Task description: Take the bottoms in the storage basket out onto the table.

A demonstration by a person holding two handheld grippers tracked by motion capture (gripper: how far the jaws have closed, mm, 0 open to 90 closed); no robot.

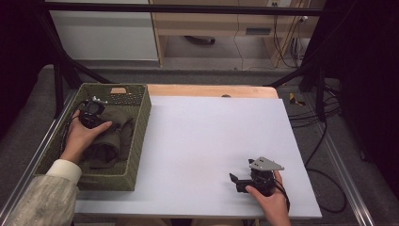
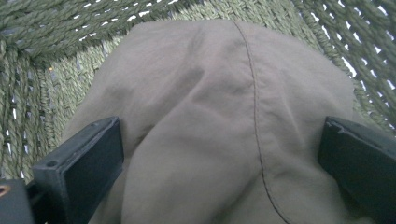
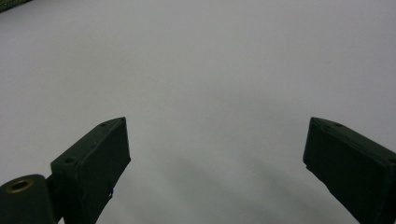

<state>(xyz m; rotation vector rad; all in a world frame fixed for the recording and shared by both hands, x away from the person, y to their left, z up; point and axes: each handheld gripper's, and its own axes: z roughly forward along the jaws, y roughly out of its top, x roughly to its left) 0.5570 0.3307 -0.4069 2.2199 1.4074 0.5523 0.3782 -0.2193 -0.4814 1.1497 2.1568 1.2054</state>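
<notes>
A woven green basket [image 1: 137, 141] stands at the table's left side with a crumpled olive-brown cloth [image 1: 113, 137] inside it. My left gripper [image 1: 93, 121] is down in the basket, held by the person's left hand. In the left gripper view its jaws stand wide apart, and the cloth [image 2: 210, 93] bulges up between them without being pinched. The basket's woven wall [image 2: 46, 28] rises behind the cloth. My right gripper [image 1: 240, 172] rests low over the white table top at the front right. It is open, with nothing between its fingers [image 3: 93, 158].
A white sheet [image 1: 211, 136] covers most of the table, with a wooden edge [image 1: 211, 90] showing at the back. Black frame legs and cables stand on the floor beyond and to the right.
</notes>
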